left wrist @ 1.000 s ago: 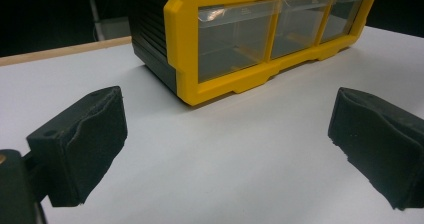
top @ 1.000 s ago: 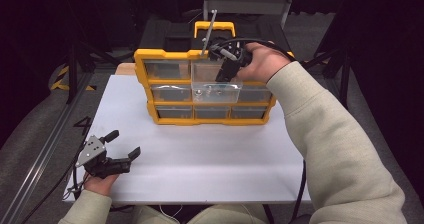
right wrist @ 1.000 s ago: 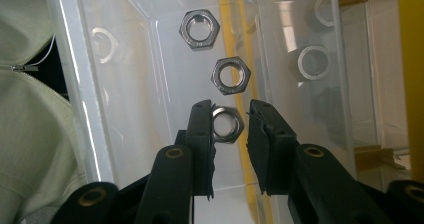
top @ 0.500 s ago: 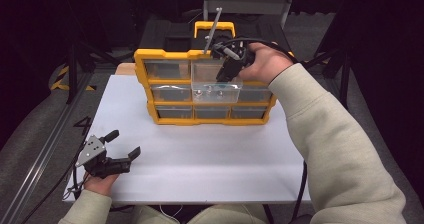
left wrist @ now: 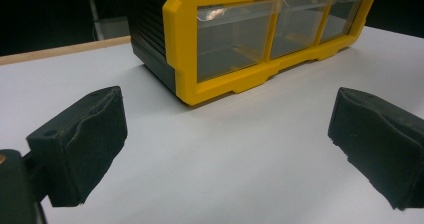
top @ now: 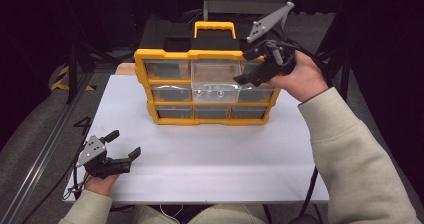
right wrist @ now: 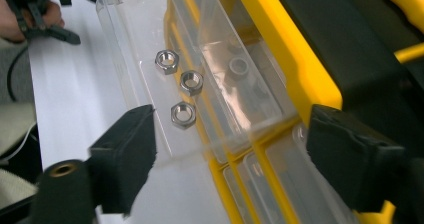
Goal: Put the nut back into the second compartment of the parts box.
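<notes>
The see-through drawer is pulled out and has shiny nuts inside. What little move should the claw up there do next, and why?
Probably lower the right claw into the pulled-out clear drawer toward the nearest hex nut. Its jaws stand open above the drawer, holding nothing, and three nuts lie loose on the drawer's floor. The left claw rests open on the white table, far from the yellow organizer.

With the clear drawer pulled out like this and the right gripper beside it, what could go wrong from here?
1. The clear drawer sticks far out of the yellow organizer; a knock from the open right gripper might tip it out.
2. The three loose hex nuts could then slide and spill onto the white table.
3. The left gripper rests open, away from the organizer, so nothing steadies the box if it is pushed.
</notes>
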### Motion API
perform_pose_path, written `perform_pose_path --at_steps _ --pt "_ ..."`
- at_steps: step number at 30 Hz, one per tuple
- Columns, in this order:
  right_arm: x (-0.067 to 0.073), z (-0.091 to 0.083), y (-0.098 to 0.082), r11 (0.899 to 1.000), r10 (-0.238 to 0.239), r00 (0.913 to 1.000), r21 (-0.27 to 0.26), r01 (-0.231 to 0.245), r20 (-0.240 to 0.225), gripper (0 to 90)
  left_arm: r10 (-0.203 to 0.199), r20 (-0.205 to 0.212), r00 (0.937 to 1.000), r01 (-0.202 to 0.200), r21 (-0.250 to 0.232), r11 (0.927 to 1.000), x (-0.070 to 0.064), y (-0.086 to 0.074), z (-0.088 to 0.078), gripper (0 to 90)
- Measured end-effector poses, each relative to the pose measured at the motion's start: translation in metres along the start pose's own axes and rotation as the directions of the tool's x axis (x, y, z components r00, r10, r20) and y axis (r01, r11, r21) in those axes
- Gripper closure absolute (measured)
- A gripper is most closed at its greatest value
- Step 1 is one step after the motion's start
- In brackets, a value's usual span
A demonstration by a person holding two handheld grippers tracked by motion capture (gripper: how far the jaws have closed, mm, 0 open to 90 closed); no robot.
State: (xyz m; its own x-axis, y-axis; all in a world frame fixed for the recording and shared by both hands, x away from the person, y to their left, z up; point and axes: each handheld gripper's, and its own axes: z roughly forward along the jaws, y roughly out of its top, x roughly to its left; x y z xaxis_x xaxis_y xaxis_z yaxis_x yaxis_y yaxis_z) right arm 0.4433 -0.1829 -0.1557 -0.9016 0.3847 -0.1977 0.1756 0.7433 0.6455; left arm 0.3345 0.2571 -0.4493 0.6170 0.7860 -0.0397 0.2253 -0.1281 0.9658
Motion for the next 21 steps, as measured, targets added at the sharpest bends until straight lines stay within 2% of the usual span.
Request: perform_pose_path --at_steps 4,9,15,17,21 --pt "0.006 -0.007 -0.028 0.998 0.033 0.9977 -0.058 -0.030 0.060 11.4 0.004 0.001 1.0000 -0.004 0.002 1.0000 0.000 0.000 0.001 3.1" --pt "0.013 -0.010 -0.059 0.987 0.081 0.9935 -0.143 -0.069 0.080 5.8 0.005 -0.001 1.0000 -0.005 0.003 1.0000 0.000 0.000 0.001 3.1" --pt "0.024 -0.001 -0.101 0.964 0.148 0.9842 -0.236 -0.121 0.098 0.5 0.002 0.001 1.0000 -0.002 0.003 1.0000 0.000 0.000 0.002 3.1" --pt "0.026 0.001 -0.107 0.961 0.154 0.9828 -0.246 -0.126 0.101 0.1 0.001 0.001 1.0000 -0.001 0.002 1.0000 0.000 0.000 0.002 3.1" --pt "0.034 0.012 -0.135 0.939 0.193 0.9753 -0.309 -0.151 0.108 0.0 0.002 0.000 1.0000 -0.002 0.003 1.0000 0.000 0.000 0.002 3.1"
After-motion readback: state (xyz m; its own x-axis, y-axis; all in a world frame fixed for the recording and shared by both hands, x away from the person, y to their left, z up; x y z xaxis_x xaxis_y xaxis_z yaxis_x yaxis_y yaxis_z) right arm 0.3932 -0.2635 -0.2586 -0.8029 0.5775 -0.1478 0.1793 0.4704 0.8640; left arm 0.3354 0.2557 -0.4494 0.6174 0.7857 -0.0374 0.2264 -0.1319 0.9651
